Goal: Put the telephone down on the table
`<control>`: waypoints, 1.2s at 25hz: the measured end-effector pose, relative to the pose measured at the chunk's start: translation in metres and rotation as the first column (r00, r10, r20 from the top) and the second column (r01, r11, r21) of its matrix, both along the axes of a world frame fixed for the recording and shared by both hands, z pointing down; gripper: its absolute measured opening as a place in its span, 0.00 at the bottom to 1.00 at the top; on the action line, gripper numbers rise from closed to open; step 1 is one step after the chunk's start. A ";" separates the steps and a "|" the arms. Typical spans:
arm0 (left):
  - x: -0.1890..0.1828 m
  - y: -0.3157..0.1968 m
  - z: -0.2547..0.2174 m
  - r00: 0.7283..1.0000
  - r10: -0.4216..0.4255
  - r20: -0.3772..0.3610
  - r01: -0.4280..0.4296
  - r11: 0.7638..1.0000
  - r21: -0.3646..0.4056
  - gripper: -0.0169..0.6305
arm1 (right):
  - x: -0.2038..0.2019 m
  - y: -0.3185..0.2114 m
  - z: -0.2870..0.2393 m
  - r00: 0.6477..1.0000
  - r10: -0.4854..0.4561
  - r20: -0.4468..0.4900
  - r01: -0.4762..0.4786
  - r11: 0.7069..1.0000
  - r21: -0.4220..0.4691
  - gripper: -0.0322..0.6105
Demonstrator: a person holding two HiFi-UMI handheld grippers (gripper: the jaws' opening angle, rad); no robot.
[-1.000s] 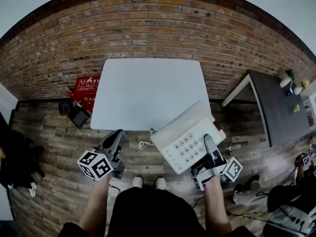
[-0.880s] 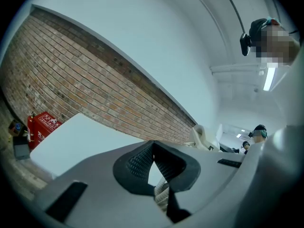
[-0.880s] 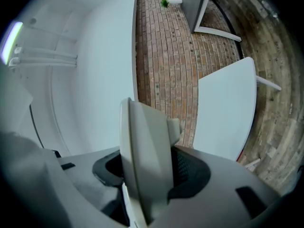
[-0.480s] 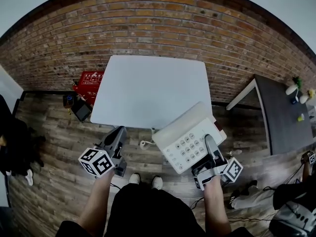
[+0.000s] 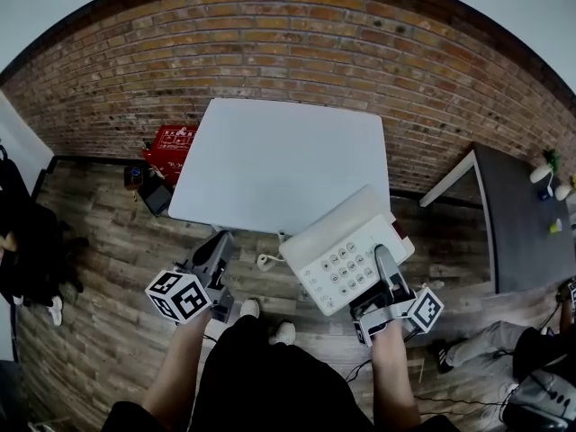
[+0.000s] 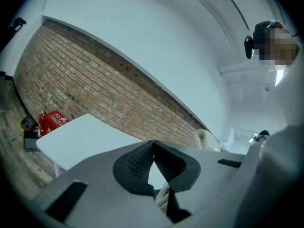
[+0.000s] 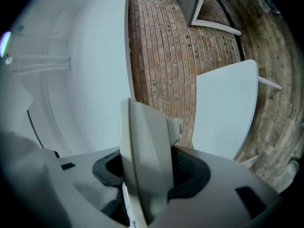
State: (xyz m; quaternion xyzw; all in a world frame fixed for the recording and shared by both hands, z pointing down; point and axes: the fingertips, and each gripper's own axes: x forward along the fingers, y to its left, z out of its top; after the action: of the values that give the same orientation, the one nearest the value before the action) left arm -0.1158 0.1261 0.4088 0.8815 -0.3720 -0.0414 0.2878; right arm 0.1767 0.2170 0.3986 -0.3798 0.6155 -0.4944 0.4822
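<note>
The right gripper (image 5: 382,261) is grasping the telephone (image 5: 345,252) by its near edge. In the right gripper view the jaws are clamping the cream casing edge-on. The telephone is hanging in the air, keypad up, at about 5 o'clock from the white tabletop (image 5: 279,160), its far end showing over the tabletop's near right corner in the head view. The left gripper (image 5: 219,243) is hovering at 7 o'clock off the tabletop, above the wooden floor (image 5: 108,268), with its jaws clenched tip to tip and gripping nothing.
</note>
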 end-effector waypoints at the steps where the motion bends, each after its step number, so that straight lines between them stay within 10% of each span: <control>1: 0.000 -0.001 -0.001 1.000 -0.003 0.000 0.003 1.000 0.002 0.05 | 0.000 -0.001 -0.001 1.000 0.000 0.002 0.000 1.000 0.003 0.40; 30: 0.025 -0.176 0.028 0.994 0.112 0.008 -0.112 0.993 -0.031 0.05 | -0.003 -0.151 0.019 0.999 0.054 -0.008 -0.054 0.998 -0.039 0.40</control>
State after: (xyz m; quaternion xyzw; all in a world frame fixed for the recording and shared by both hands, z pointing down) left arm -0.0905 -0.0499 0.4372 0.8968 -0.3239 -0.0151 0.3011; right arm 0.1742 0.0657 0.4177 -0.4072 0.5968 -0.4921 0.4856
